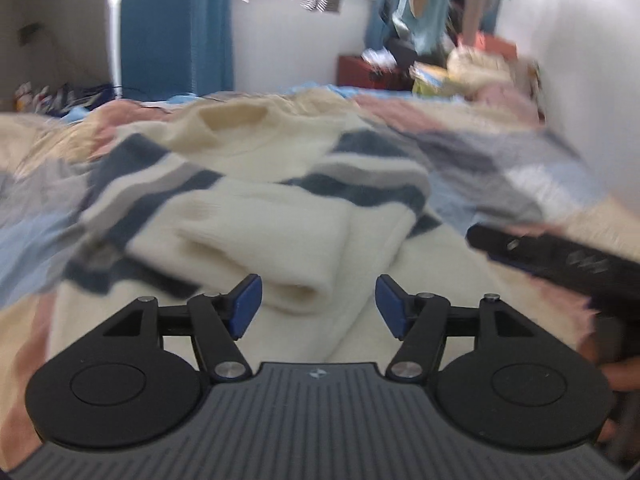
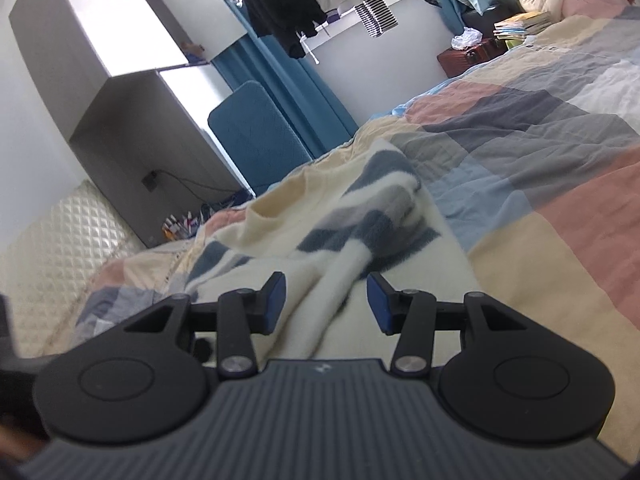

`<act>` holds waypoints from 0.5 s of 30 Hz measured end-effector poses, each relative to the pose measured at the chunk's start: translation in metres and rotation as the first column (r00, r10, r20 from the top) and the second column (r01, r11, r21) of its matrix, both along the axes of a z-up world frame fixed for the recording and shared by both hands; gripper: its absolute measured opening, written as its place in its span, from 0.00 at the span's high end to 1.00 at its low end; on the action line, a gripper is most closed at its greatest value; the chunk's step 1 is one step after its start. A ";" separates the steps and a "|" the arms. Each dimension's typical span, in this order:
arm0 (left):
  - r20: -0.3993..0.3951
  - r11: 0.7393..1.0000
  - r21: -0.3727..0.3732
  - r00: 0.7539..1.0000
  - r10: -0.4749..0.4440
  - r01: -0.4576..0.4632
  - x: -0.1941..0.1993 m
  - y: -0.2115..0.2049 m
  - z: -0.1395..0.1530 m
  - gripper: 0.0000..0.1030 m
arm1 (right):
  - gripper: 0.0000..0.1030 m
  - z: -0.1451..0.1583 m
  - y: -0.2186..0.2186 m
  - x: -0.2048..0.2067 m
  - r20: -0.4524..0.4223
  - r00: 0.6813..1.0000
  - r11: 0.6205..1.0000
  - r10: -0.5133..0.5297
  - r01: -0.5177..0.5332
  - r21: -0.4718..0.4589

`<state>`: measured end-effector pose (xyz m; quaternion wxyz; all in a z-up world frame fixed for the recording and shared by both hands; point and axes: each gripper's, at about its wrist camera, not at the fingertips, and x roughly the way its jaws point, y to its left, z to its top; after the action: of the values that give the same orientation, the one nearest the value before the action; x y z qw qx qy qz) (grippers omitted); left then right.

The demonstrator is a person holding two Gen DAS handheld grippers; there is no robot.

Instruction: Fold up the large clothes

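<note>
A: Where's the sweater (image 1: 280,152) now?

B: Lying on the patchwork quilt (image 2: 560,184) of the bed, straight ahead of both sets of jaws. It's cream knit with navy and grey stripes. In the left wrist view a cream sleeve (image 1: 272,236) is folded in over the body, its ribbed cuff just ahead of the left gripper (image 1: 318,306).

A: And the jaws?

B: The left jaws are spread wide with nothing between the blue pads; the cuff sits just beyond them, not pinched. The right gripper (image 2: 326,304) has its jaws partly spread too. A ridge of cream fabric runs up between them, but the pads don't appear to press on it.

A: Which way does the garment run?

B: Its long axis runs away from the left jaws: hem side nearest, neckline (image 1: 236,120) at the far end. The folded sleeve lies crosswise, slanting from the far left down toward the jaws.

A: What could go wrong?

B: I'd judge the knit is thick and fluffy, so a pinch might catch only the top layer, and the fold would drag unevenly. The loose sleeve could slide off the body if the hem is lifted quickly. The right gripper also shows just to the right of the left jaws, so the two could bump if both close in on the same edge.
</note>
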<state>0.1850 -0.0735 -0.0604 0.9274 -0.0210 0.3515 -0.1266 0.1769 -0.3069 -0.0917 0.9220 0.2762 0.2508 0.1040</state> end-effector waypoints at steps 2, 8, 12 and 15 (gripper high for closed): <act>0.004 0.999 0.004 0.999 0.043 -0.043 -0.017 0.014 0.011 0.30 | 0.53 0.003 0.005 -0.002 0.007 1.000 1.000 0.016 -0.015 -0.019; -0.008 0.986 -0.042 0.987 0.160 -0.160 -0.057 0.056 0.018 0.30 | 0.53 0.015 0.049 -0.014 0.030 0.994 0.975 0.108 -0.099 -0.200; -0.070 0.972 -0.103 0.976 0.207 -0.213 -0.057 0.084 0.002 0.30 | 0.53 0.022 0.080 -0.019 0.052 0.983 0.947 0.178 -0.157 -0.282; -0.090 0.968 -0.103 0.971 0.222 -0.230 -0.052 0.099 -0.009 0.30 | 0.52 0.025 0.104 -0.017 0.071 0.971 0.918 0.228 -0.190 -0.347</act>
<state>0.1332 0.0260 -0.0693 0.9187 -0.1182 0.3747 -0.0388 0.1600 -0.2031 -0.0669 0.9516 0.0796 0.2416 0.1726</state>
